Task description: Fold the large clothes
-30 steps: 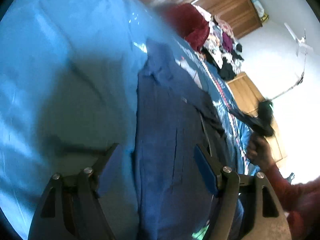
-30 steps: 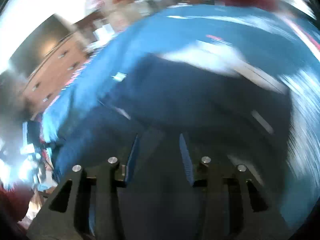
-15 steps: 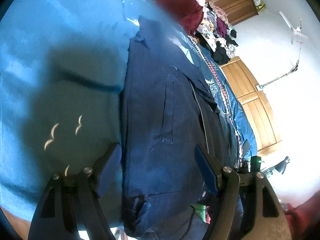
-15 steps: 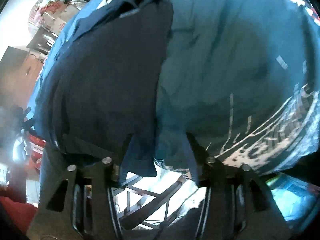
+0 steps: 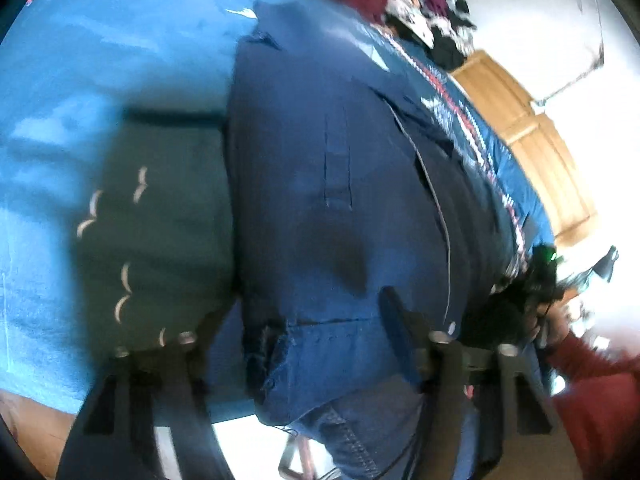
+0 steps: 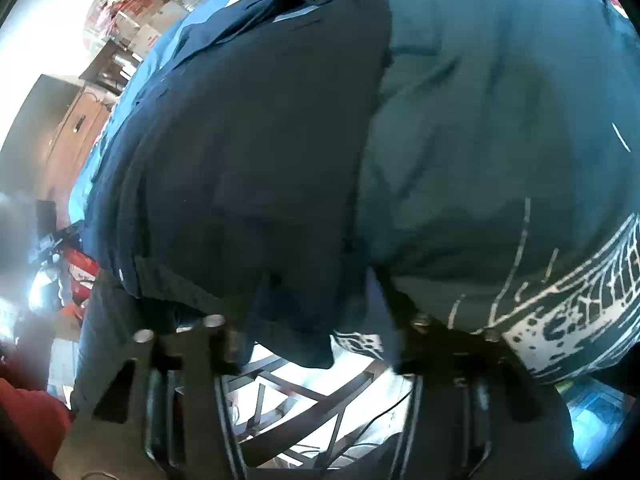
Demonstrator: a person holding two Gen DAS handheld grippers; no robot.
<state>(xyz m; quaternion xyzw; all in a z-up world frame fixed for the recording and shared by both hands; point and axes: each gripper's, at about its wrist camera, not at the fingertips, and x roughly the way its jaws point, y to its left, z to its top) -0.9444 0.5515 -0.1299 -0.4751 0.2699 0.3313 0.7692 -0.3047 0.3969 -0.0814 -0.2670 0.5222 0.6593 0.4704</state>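
Both grippers have dropped closer to the near hem of the dark blue shirt (image 5: pixel 332 208) since half a second back, and the shirt now fills more of each view.

Nearest, the left gripper (image 5: pixel 304 320) has its 2 fingers spread wide, with the shirt's left bottom corner lying between them but not pinched. The right gripper (image 6: pixel 312 304) also has its 2 fingers apart, with the right bottom corner hanging loose between them over the bed's edge. Neither one is holding cloth yet.

A bit farther, the shirt lies flat and face up on the blue bedspread (image 5: pixel 100 80), with its hem at the near edge and its collar far away. A chest pocket shows in the middle.

Farthest, a pile of clothes (image 5: pixel 424 4) sits past the collar, near a wooden door (image 5: pixel 532 148).

What could go wrong: the hem hangs off the bed, so a pinch may grab only 1 layer or slip off. If 1 corner gets caught and the other does not, the fold would go crooked. The fingers might also nip the bedspread along with the shirt.
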